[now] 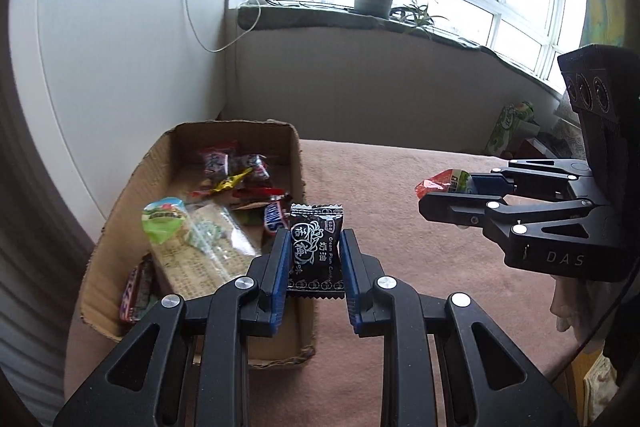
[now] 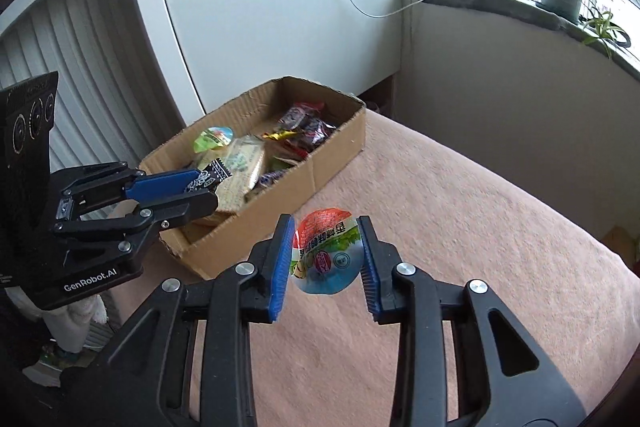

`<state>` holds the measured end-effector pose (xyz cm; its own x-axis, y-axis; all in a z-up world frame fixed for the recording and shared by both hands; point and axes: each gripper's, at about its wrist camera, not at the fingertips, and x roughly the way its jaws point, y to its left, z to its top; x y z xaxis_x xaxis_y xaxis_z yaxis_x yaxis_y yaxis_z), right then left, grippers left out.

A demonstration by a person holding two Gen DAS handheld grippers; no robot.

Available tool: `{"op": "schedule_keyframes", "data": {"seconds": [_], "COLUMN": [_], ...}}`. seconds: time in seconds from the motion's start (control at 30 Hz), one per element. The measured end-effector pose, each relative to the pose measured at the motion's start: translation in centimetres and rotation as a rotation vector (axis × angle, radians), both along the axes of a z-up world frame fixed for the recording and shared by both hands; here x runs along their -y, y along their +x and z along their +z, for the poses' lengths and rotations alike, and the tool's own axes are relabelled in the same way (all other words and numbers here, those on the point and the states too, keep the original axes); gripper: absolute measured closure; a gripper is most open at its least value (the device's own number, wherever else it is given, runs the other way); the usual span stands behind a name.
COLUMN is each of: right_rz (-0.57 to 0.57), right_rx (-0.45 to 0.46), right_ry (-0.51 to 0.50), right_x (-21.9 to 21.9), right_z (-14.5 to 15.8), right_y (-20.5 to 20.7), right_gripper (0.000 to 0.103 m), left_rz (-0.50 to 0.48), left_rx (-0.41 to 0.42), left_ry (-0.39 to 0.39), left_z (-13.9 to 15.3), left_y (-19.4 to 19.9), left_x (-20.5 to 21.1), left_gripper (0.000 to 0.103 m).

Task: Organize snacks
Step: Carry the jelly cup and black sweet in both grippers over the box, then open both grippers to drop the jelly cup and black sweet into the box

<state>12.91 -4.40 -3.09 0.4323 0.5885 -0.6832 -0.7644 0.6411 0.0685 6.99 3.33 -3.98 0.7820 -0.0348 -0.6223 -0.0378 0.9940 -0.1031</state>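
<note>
On the left, our cardboard box (image 1: pixel 120 211) already holds many snacks. Our left gripper (image 1: pixel 315 255) pinches a black candy packet (image 1: pixel 316 251) at its edge; our right gripper (image 2: pixel 326 253) clamps a jelly cup (image 2: pixel 326 251) above the blanket (image 2: pixel 480 227), both still to drop in.

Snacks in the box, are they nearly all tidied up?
Nearly. The brown cardboard box already holds many wrapped snacks. The left claw grips a black plum-candy packet; the right claw grips a round red-and-green jelly cup. Both need dropping in.
</note>
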Motion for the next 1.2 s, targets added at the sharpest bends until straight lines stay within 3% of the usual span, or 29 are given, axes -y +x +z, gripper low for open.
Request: {"op": "schedule_keyframes", "data": {"seconds": [0.37, 0.47, 0.57, 0.63, 0.67, 0.9, 1.07, 1.2], "right_rz": [0.131, 0.134, 0.121, 0.113, 0.112, 0.085, 0.062, 0.041], "right_rx": [0.003, 0.009, 0.002, 0.000, 0.000, 0.006, 0.049, 0.070], "right_ry": [-0.023, -0.031, -0.014, -0.002, 0.005, 0.026, 0.026, 0.030], "right_x": [-9.0, -10.3, -10.5, -10.3, -10.1, -8.3, -6.3, -4.7], "right_z": [-0.2, -0.4, -0.1, 0.1, 0.3, 1.1, 1.6, 1.9], "right_y": [0.0, 0.5, 0.9, 1.2, 1.2, 0.6, -1.0, -2.1], "right_gripper": [0.070, 0.065, 0.055, 0.050, 0.050, 0.049, 0.031, 0.031], "left_rz": [0.128, 0.146, 0.168, 0.185, 0.189, 0.196, 0.198, 0.203], "left_rx": [-0.019, -0.023, -0.020, -0.014, -0.009, 0.007, 0.023, 0.039], "left_ry": [0.003, 0.004, 0.002, -0.002, -0.002, -0.006, -0.020, -0.017], "left_z": [-0.6, -0.7, -0.7, -0.6, -0.5, 0.4, 1.3, 2.0], "left_y": [-1.4, -1.4, -1.7, -1.9, -2.0, -2.5, -3.5, -4.7], "left_x": [-5.4, -6.1, -6.6, -6.8, -6.8, -6.2, -5.2, -4.1], "left_gripper": [0.080, 0.080, 0.077, 0.052, 0.049, 0.048, 0.048, 0.042]}}
